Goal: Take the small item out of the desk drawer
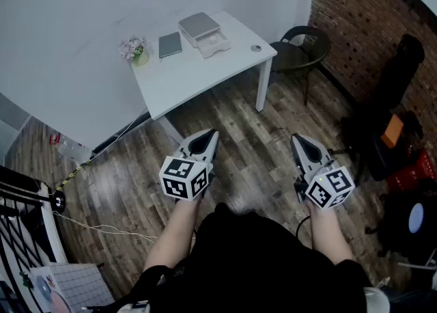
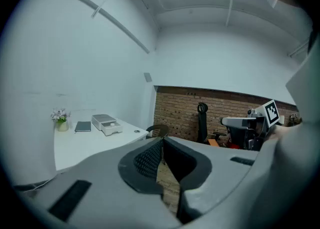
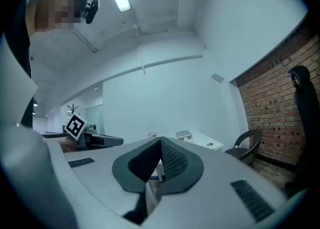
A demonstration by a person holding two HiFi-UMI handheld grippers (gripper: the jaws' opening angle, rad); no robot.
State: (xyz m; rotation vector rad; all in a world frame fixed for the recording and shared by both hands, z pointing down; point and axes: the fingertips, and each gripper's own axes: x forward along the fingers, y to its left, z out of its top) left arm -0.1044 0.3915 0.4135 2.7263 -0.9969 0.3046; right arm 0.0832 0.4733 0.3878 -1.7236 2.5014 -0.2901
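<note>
Nearest the camera, the person's dark-clad torso and forearms fill the lower edge of the head view and are cut off by the frame. The left gripper and the right gripper are held side by side above the wood floor, well apart from each other and from the desk. Each gripper's own view shows its jaws together, pads meeting at the tips, with nothing between them.

Beyond them stands the white desk, set against a pale wall. On its far part sits a small grey-topped drawer unit, with its drawer pulled out toward the desk's front. In the left gripper view a small pale item lies in the open drawer. It is too small to identify, and the head view does not resolve it.

Left of the unit lie a dark notebook and, at the corner, a pot of flowers. A small round object near the desk's right edge cannot be identified. Right of the desk a dark chair stands before the brick wall. The dark furniture at the right margin is cut off and indistinct.
</note>
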